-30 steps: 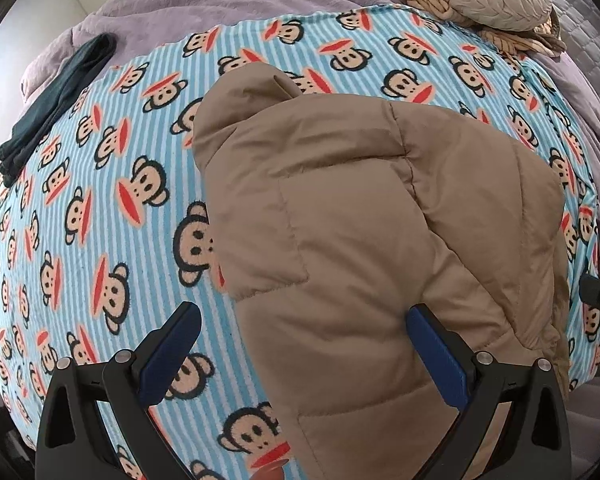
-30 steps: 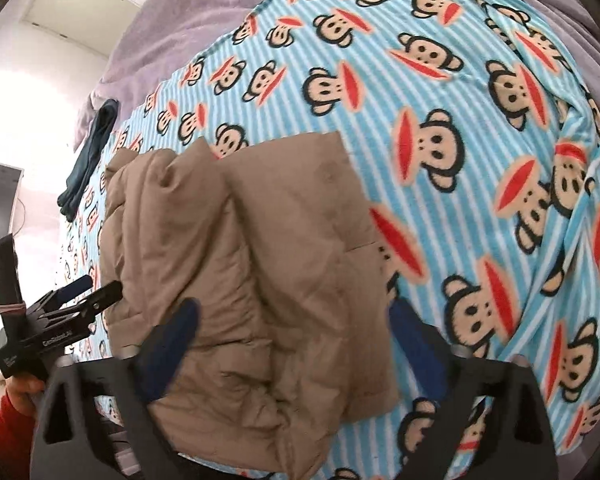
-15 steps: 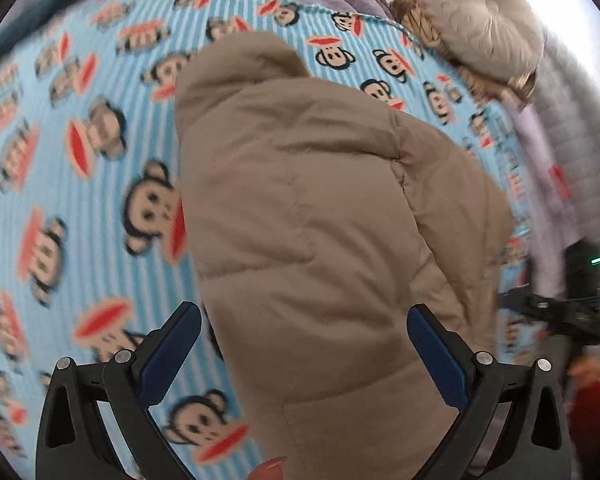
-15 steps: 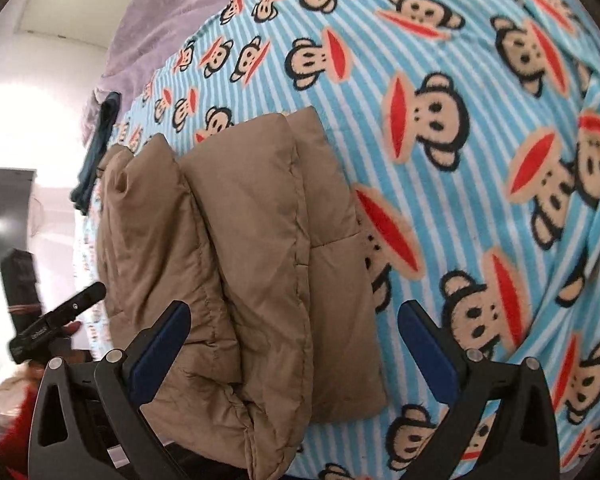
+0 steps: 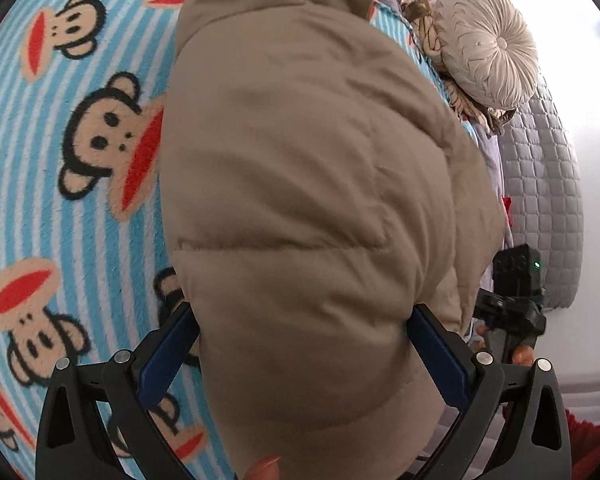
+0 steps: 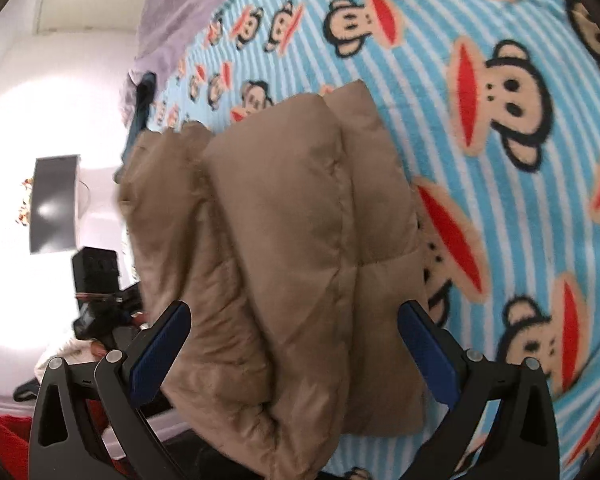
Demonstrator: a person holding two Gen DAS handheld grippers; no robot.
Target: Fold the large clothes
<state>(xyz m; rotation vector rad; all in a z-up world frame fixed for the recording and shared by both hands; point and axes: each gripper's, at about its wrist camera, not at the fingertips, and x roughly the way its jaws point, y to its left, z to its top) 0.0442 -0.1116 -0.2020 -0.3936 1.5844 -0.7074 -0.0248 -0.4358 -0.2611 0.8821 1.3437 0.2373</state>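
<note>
My tan quilted puffer jacket [image 6: 300, 264] lies already folded into a thick bundle on the monkey-print striped blanket [image 6: 500, 128] covering the bed. Both my left tool [image 5: 302, 354] and right tool [image 6: 294, 342] gape wide astride it, gripping nothing; only tidying seems left.

A bed covered by a blue-striped monkey-print blanket [image 6: 480, 20] fills the room. A grey-lilac throw [image 6: 172, 4] lies beyond it. A round pleated beige cushion [image 5: 488, 44] rests on a woven item by a quilted grey cover [image 5: 540, 200]. Bright light washes out white walls [image 6: 20, 100], where a dark screen [image 6: 54, 204] stands.
</note>
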